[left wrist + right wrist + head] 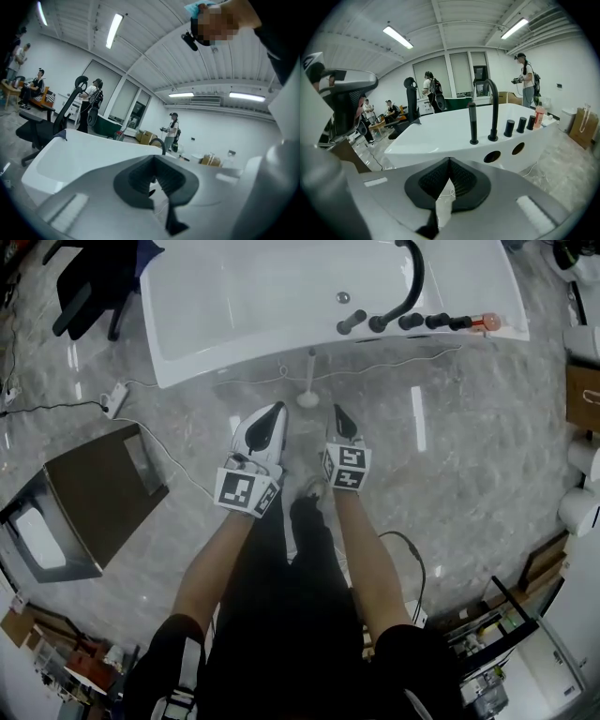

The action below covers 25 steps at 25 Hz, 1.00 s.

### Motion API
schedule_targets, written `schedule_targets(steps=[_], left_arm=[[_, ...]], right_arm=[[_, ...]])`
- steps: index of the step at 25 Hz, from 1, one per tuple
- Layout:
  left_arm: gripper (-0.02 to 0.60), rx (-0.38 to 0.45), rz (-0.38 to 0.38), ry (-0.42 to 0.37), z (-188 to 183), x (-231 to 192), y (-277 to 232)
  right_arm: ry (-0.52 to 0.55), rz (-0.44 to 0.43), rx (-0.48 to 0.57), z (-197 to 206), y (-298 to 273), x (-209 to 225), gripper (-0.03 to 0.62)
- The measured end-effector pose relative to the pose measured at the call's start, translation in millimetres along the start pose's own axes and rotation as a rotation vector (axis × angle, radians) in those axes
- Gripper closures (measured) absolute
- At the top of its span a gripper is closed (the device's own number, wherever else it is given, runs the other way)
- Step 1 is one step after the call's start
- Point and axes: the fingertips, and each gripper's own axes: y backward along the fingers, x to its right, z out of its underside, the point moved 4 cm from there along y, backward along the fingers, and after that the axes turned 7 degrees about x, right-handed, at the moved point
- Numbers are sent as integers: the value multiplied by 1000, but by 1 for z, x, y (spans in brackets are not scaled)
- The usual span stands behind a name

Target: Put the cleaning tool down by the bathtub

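Note:
The cleaning tool (308, 395), a thin white stick on a round white foot, stands upright on the grey floor just in front of the white bathtub (216, 324). No gripper touches it. My left gripper (277, 410) points toward the tub, a short way back and left of the tool's foot, jaws shut and empty. My right gripper (337, 412) is level with it, just right of the tool, also shut on nothing. In the left gripper view the left gripper (153, 177) faces the bathtub (70, 150); the right gripper (449, 176) faces the bathtub (440, 131) side.
A black faucet (405, 282) with knobs and an orange bottle (487, 322) sit on the tub's right end. A cable (375, 362) and power strip (114, 399) lie on the floor. A brown box (94, 493) is left, a black chair (89, 287) far left. People stand beyond the tub.

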Motion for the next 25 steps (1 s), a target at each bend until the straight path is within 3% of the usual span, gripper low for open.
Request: schedule_targets(steps=[14, 25], left_arm=[[575, 119, 6, 4, -96, 81, 47], [575, 151, -24, -58, -127, 152, 121]], right_arm=[[36, -72, 135, -84, 132, -25, 594], [54, -107, 300, -123, 251, -21, 595]])
